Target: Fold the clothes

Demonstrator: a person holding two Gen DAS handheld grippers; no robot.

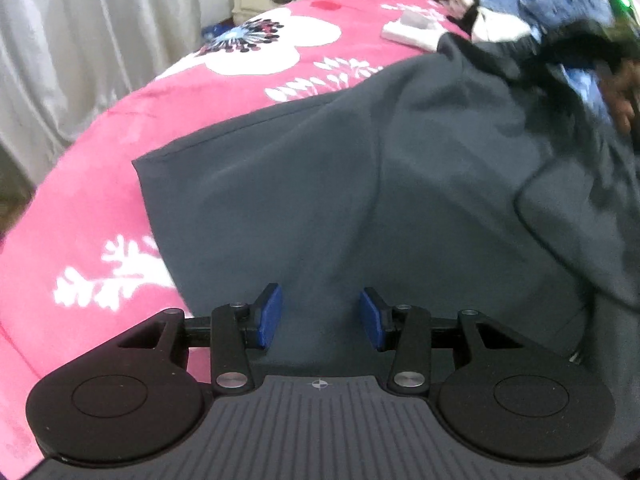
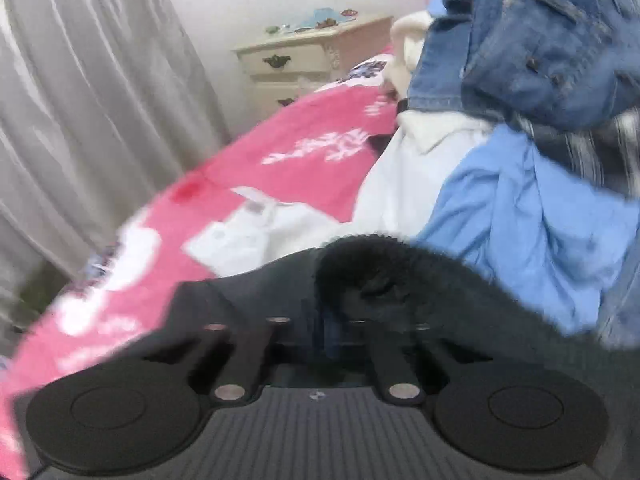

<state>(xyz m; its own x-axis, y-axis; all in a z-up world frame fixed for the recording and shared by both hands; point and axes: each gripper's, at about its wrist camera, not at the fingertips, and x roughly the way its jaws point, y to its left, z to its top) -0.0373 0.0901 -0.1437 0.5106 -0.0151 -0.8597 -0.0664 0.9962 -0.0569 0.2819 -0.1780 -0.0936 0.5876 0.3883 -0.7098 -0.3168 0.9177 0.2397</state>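
Note:
A dark grey garment (image 1: pixel 360 184) lies spread over the pink floral bedspread (image 1: pixel 120 152). Its right side is pulled up toward the top right of the left wrist view. My left gripper (image 1: pixel 320 316) hovers just above the garment's near part, its blue pads (image 1: pixel 269 316) standing apart with no cloth pinched between them. In the blurred right wrist view, my right gripper (image 2: pixel 326 332) has its fingers drawn together. A bunched fold of the dark garment (image 2: pixel 360 272) rises from between them and hides the fingertips.
A pile of clothes sits at the right: denim (image 2: pixel 540 60), a light blue piece (image 2: pixel 520 208) and a white one (image 2: pixel 400 184). A small white folded item (image 1: pixel 412 28) lies on the bedspread. A cream nightstand (image 2: pixel 304 64) and grey curtain (image 2: pixel 80 100) stand beyond the bed.

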